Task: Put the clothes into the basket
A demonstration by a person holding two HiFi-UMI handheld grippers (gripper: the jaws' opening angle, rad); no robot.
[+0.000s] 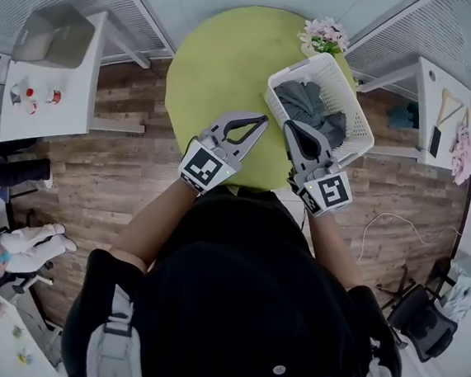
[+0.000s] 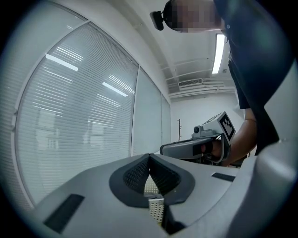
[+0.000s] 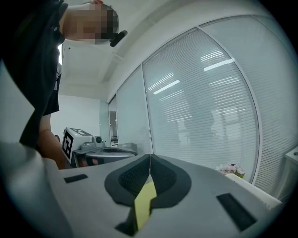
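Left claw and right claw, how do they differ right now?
The left claw points sideways over the green table, short of the basket. The right claw points away from the person, with its tip at the basket's edge. The left claw's marker cube sits clearly skewed in the head view, while the right claw's marker cube sits nearly square. Both are shut and empty.

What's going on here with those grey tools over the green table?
A person is at a round green table, holding a tool in each hand. The left hand-held gripper and the right hand-held gripper are both shut and empty, close to a white basket. Dark grey clothes already lie in the basket.
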